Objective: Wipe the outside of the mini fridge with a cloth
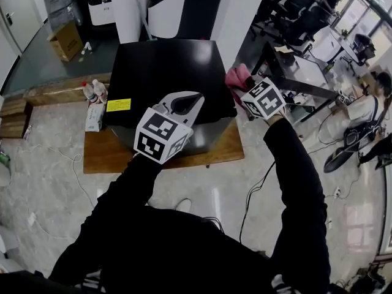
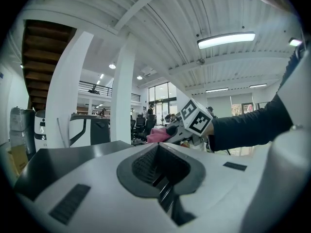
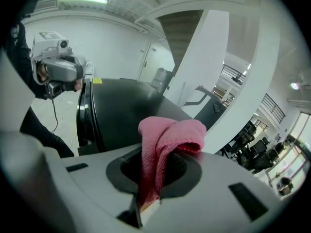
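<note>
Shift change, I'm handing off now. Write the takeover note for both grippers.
Left gripper: jaws shut, empty, above the boxy black mini fridge's front edge.
Right gripper: shut on the pink terry cloth, at the fridge's right top edge; contact unclear.
Done: cloth is in hand; no wiped area can be told.
Left: wipe top and sides.

- A low wooden platform [image 1: 160, 156] lies on the pale marbled floor.
- Two plastic bottles [image 1: 90, 92] stand side by side by its left edge, with a white carton [image 1: 94, 116] just beside them.
- An open cardboard box [image 1: 66, 40] sits farther back.
- Black office chairs [image 1: 300, 8] stand at the right.
- A black cable [image 1: 251, 195] trails over the floor.
</note>
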### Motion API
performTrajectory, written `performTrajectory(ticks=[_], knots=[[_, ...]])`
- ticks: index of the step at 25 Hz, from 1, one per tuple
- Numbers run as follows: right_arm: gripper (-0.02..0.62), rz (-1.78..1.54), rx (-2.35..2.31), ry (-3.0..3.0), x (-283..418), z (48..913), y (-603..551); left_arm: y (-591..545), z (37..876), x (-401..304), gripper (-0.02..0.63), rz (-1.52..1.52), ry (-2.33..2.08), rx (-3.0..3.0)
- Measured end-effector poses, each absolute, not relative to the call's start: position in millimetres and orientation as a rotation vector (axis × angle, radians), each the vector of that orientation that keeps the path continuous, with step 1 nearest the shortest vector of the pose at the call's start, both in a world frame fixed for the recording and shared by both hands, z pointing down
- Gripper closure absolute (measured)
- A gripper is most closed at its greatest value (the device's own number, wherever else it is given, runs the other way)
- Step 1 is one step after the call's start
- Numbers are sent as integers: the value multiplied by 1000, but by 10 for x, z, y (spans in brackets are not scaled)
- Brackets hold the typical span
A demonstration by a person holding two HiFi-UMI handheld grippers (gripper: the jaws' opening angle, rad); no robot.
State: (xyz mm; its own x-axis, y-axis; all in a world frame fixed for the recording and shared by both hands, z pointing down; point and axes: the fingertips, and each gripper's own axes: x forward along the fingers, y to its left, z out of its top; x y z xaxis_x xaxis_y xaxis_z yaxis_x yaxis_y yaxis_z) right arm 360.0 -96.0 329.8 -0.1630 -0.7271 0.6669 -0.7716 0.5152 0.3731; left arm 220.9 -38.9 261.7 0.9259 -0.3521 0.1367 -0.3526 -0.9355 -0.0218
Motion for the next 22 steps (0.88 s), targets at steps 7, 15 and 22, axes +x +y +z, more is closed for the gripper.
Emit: performTrajectory(ticks=[7, 15, 22], knots=[[540, -39, 1320, -2217, 3033, 2474, -723, -443, 2292, 1827, 600, 109, -631, 3108], [540, -115, 1323, -2363, 2035, 2135, -617, -572, 2137, 1018, 600, 69, -685, 3127], [538, -98, 1418, -2377, 1075, 2191, -840, -870, 2225, 59, 600, 51, -631, 3131]])
